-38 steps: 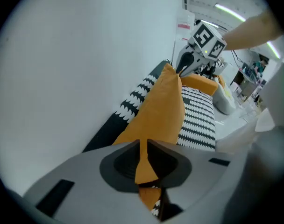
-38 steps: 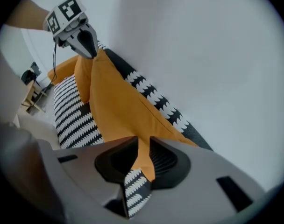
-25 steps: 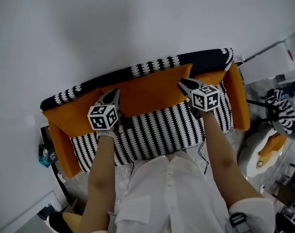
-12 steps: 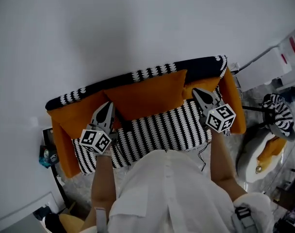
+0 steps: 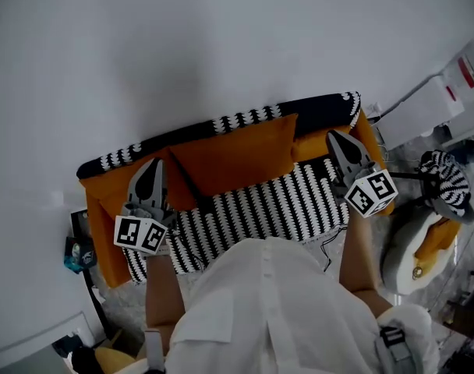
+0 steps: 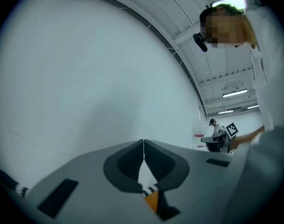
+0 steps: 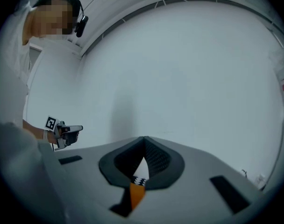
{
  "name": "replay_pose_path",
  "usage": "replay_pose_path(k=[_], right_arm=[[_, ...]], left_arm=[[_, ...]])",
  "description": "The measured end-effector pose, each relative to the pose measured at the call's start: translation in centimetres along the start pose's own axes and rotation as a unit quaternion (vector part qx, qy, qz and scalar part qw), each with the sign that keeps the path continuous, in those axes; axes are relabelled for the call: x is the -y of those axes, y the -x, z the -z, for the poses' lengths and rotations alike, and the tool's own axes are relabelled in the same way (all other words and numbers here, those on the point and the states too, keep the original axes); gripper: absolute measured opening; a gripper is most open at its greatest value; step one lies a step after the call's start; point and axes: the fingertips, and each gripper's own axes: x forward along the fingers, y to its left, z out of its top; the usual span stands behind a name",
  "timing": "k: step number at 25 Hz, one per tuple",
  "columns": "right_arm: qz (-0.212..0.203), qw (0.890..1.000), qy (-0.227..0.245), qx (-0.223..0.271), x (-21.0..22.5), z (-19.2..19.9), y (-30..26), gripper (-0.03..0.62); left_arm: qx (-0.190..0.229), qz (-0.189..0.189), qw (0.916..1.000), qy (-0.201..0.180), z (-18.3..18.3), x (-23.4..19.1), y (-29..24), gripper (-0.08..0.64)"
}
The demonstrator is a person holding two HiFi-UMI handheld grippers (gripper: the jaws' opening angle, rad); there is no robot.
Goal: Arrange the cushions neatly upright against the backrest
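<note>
A small sofa with a black-and-white backrest (image 5: 245, 117) and striped seat (image 5: 260, 213) stands against the wall. A large orange cushion (image 5: 233, 158) stands upright at the middle of the backrest. Smaller orange cushions stand to its left (image 5: 108, 189) and right (image 5: 315, 146). My left gripper (image 5: 150, 164) hovers shut and empty over the left cushion. My right gripper (image 5: 335, 135) hovers shut and empty over the right cushion. In the gripper views both point level at the white wall, the left gripper (image 6: 143, 143) and right gripper (image 7: 145, 139) with their jaws pressed together.
Orange armrests (image 5: 100, 248) close off the sofa's ends. A chair with a striped and orange cushion (image 5: 447, 181) and a white unit (image 5: 424, 107) stand at the right. Clutter (image 5: 73, 252) lies left of the sofa. A person (image 6: 216, 126) stands far off.
Both grippers have lifted off the middle cushion's top corners and moved apart toward the sofa's ends. The cushion stays upright against the backrest.
</note>
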Motion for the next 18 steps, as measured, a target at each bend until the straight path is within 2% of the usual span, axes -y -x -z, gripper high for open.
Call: replay_pose_path(k=[3,7,18], right_arm=[[-0.010,1.000,0.023,0.011,-1.2,-1.6,0.1,0.006],[-0.014,0.999,0.045,0.020,-2.1,-3.0,0.4,0.006],[-0.003,0.998,0.057,0.030,-2.0,-4.1,1.7,0.006]], left_arm=[[0.018,0.010,0.9996,-0.020,-1.9,0.9,-0.5,0.018],[0.022,0.023,0.9987,-0.040,-2.9,2.1,-0.9,0.018],[0.030,0.036,0.9983,-0.035,-3.7,3.3,-0.7,0.020]])
